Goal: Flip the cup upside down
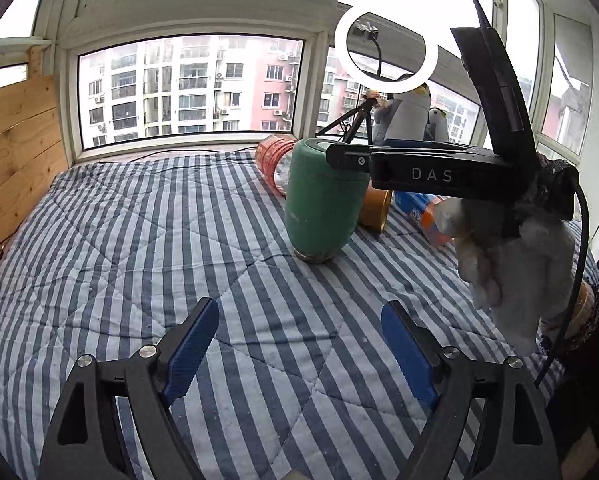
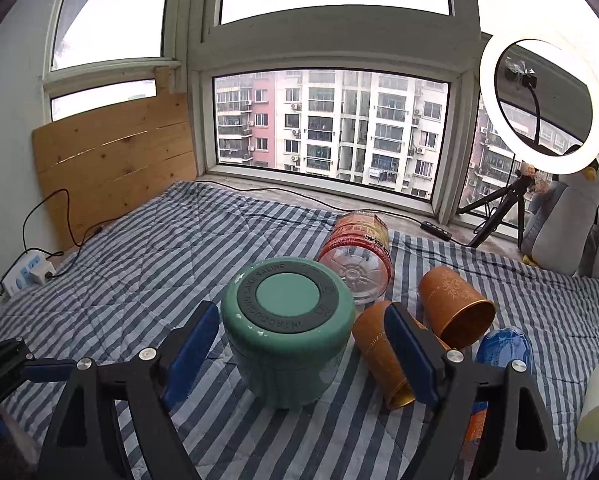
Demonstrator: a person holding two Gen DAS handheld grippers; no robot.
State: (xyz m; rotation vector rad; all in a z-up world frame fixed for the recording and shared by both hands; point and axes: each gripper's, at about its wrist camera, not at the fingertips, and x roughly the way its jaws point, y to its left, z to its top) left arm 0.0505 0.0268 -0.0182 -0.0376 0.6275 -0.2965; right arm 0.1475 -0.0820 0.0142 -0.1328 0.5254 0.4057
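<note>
Now cup [image 2: 285, 332] inverted btwn open right tongs [image 2: 299, 356].

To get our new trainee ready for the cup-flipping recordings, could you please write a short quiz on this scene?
1. True or false: the green cup stands mouth down on the striped quilt.
2. In the right wrist view, what lies tipped on its side next to the green cup? A) copper cups B) a spoon C) a plate
3. Fill in: the left tool hangs over the quilt with its jaws ____ and nothing between them.

Key: 1 true; 2 A; 3 open.
</note>
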